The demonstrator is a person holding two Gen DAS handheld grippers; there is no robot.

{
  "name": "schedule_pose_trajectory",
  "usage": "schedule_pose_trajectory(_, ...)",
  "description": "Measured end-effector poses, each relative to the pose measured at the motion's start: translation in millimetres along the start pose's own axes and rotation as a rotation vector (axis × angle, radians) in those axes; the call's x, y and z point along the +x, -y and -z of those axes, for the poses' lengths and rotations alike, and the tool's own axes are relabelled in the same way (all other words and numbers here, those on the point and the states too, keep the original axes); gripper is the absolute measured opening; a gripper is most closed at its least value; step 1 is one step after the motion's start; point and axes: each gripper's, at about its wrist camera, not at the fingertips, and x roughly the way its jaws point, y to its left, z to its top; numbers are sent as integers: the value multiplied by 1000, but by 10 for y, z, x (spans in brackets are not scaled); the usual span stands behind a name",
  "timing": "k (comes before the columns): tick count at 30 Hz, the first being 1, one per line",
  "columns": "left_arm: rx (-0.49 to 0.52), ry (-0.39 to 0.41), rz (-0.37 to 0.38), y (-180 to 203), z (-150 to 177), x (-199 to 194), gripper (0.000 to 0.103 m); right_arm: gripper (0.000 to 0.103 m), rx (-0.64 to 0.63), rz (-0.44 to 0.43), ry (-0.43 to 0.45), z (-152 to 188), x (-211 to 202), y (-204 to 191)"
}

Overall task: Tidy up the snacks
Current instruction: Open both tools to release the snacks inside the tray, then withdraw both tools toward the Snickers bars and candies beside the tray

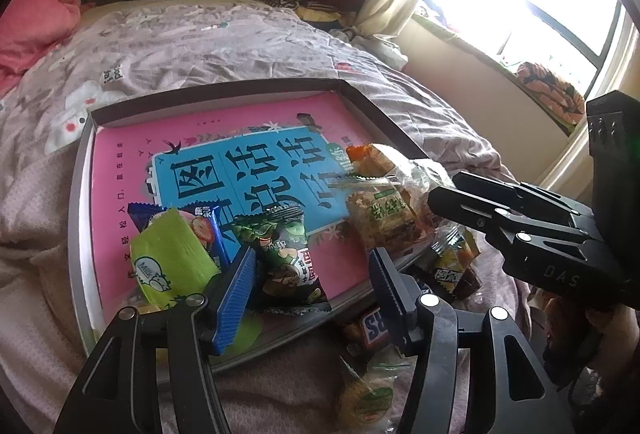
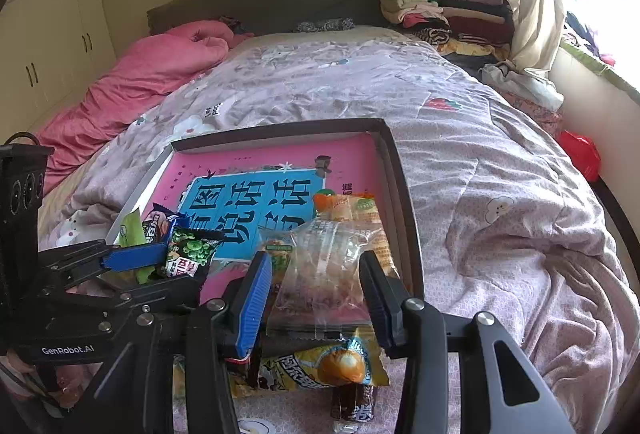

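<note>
A shallow grey box (image 1: pixel 76 202) with a pink and blue printed bottom lies on the bed; it also shows in the right wrist view (image 2: pixel 400 170). My left gripper (image 1: pixel 312 286) is open, its fingers on either side of a dark green snack packet (image 1: pixel 286 254) in the box's near edge. A light green milk packet (image 1: pixel 172 258) and a blue packet lie beside it. My right gripper (image 2: pixel 316 294) is open around a clear plastic snack bag (image 2: pixel 320 266) at the box's near right corner. An orange packet (image 2: pixel 348 210) lies behind it.
Outside the box on the quilt lie a yellow egg packet (image 2: pixel 320 362), a Snickers bar (image 1: pixel 372 326) and a round cake packet (image 1: pixel 368 398). A pink duvet (image 2: pixel 152 74) lies at far left, folded clothes (image 2: pixel 440 10) at the headboard, a window at right.
</note>
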Motion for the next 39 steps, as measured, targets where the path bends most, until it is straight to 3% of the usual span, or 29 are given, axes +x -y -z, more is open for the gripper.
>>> schedule_pose_trajectory(4,-5,5,-6,-7,-13,-42,71,45,-3,4,3,8,-24,-4)
schedule_pose_trajectory(18,7,52,-26,46,-15,-310,74,46,-6,-7,38,-47,-183,-29)
schedule_pose_trajectory(39,-54,126,-66,-126,-10,-718,75,60,50,-28,103,-145,-447,48)
